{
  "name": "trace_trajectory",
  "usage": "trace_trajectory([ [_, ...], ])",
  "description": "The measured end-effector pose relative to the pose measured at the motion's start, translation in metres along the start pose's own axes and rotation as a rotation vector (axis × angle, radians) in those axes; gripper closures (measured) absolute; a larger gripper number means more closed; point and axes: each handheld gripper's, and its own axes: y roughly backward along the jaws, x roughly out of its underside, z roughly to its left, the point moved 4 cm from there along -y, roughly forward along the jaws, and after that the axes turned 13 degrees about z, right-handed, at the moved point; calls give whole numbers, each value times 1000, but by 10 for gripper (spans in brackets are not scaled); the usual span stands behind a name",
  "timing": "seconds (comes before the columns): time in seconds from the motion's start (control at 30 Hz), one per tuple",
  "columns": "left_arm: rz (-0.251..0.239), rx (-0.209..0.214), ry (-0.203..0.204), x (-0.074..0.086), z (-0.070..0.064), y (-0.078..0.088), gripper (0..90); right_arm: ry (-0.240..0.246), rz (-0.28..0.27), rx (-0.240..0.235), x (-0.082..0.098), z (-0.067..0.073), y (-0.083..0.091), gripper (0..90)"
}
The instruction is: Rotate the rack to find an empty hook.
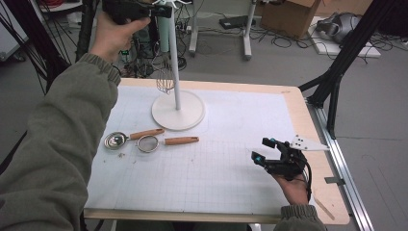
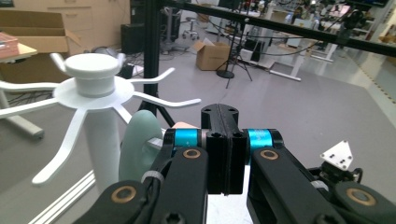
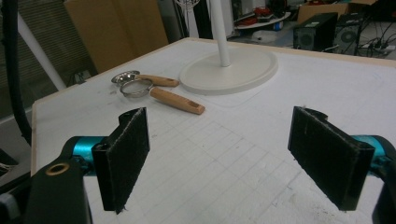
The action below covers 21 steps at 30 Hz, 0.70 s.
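Observation:
A white hook stand (image 1: 178, 111) rises from the mat, and a wire whisk (image 1: 165, 80) hangs beside its pole. My left gripper (image 1: 163, 10) is held high at the stand's top. In the left gripper view its jaws (image 2: 223, 154) are shut, with nothing visible between them. The stand's hub (image 2: 92, 70) and a pale green utensil head (image 2: 140, 149) sit just left of the jaws. My right gripper (image 1: 262, 150) rests low at the mat's right, open and holding nothing (image 3: 224, 158). A metal scoop (image 1: 115, 140) and a small strainer (image 1: 149, 143), both wooden-handled, lie left of centre.
The white gridded mat (image 1: 207, 178) covers a wooden table (image 1: 308, 120). Black frame legs (image 1: 337, 72) stand off the right edge. Cables and a cardboard box (image 1: 288, 17) lie on the floor beyond. My left sleeve (image 1: 57, 159) covers the table's left side.

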Motion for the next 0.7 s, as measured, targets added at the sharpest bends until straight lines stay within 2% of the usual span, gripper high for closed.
trace_trajectory([
  [0.7, -13, -60, 30, 4, 16, 14, 896, -4, -5, -3, 0, -1, 1, 194],
])
